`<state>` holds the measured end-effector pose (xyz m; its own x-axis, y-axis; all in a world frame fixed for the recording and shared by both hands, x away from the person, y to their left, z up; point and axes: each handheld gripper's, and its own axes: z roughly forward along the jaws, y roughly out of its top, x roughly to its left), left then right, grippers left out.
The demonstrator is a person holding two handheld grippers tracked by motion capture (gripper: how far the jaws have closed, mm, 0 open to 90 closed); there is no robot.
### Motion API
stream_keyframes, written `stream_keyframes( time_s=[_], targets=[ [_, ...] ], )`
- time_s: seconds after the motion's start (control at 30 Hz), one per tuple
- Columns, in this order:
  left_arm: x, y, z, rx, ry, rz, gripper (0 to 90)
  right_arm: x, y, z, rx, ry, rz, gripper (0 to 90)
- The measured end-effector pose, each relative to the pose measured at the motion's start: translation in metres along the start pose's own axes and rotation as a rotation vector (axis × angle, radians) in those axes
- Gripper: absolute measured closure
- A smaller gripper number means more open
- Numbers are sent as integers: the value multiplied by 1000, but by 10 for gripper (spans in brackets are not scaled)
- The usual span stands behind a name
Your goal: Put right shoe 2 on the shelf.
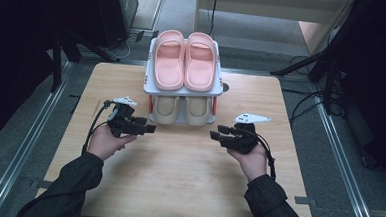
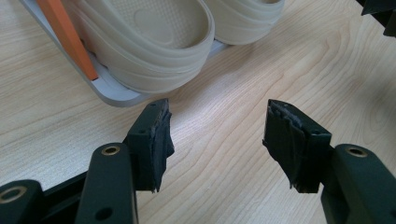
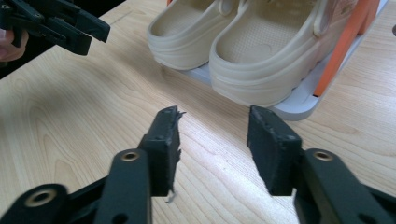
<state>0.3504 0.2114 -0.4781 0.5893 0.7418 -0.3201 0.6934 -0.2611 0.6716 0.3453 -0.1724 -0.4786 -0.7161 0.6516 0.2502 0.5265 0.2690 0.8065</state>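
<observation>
The beige clogs (image 3: 252,51) sit on the bottom shelf of the small shoe rack (image 1: 182,90) on the table (image 1: 177,178), just ahead of both grippers. The left gripper (image 2: 217,126) and right gripper (image 3: 215,130) hover over bare wood, jaws apart and empty, clear of the clogs.

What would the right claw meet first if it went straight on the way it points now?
Probably the nearer beige clog on the rack's lower shelf. The right claw is open and empty, aimed at the clog's heel, with bare table between them. Depth is unclear.
</observation>
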Motion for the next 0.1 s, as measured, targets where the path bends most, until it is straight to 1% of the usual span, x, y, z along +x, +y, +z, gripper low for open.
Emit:
stream_keyframes(
  time_s=[0.07,0.1],
  targets=[
    [1,-1,-1,-6,-3,-3,407,0,0,0,-3,1,1,518],
    [1,-1,-2,-7,-3,-2,404,-1,1,0,-11,5,-6,512]
  ],
)
